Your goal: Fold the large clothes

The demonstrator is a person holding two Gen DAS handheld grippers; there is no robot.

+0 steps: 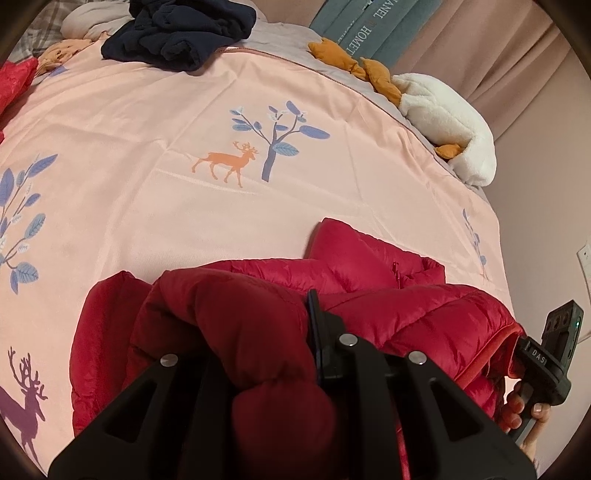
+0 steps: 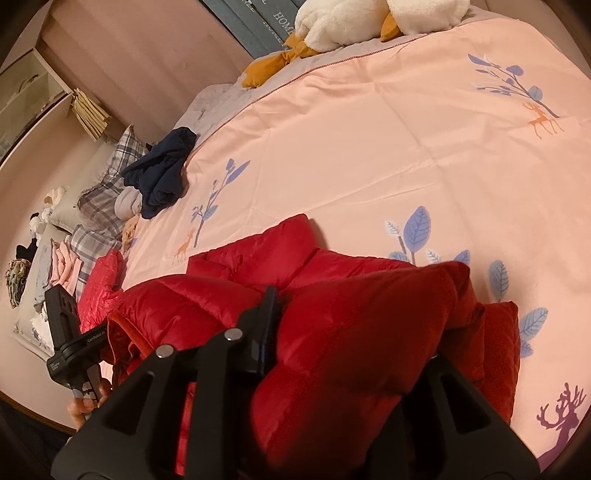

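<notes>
At the near edge of the bed (image 1: pixel 155 122), 1 red down jacket (image 1: pixel 369 273), part-folded and bunched, each end clamped in a tool, left tool (image 1: pixel 273 350) and right tool (image 2: pixel 332 332); final folds and flattening judged outstanding; navy garment (image 1: pixel 181 33) unfolded beyond.

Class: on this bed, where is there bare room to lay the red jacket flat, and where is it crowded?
Free: the pink quilt between the red puffer jacket and the navy garment, around the deer print. Crowded: the head end, with the white plush toy and plaid pillows.
</notes>
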